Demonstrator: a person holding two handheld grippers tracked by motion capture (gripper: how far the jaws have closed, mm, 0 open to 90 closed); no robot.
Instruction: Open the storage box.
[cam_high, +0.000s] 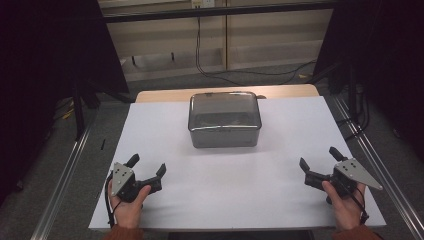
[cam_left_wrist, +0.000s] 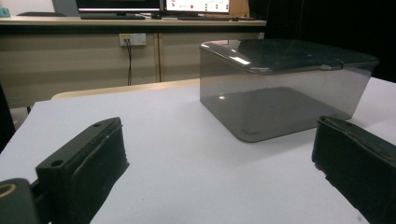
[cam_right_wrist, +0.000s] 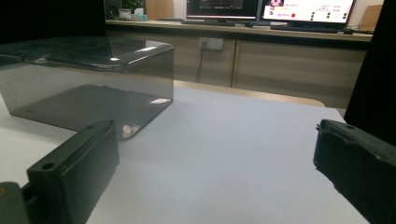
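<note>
Smoky translucent lidded plastic box (cam_high: 225, 121)

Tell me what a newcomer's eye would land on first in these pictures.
A smoky see-through box with its lid on stands alone at the far middle of the white table. Near the front edge, the left gripper and the right gripper sit at opposite corners, each in a hand, jaws wide open and holding nothing, both angled toward the box and well apart from it.
</note>
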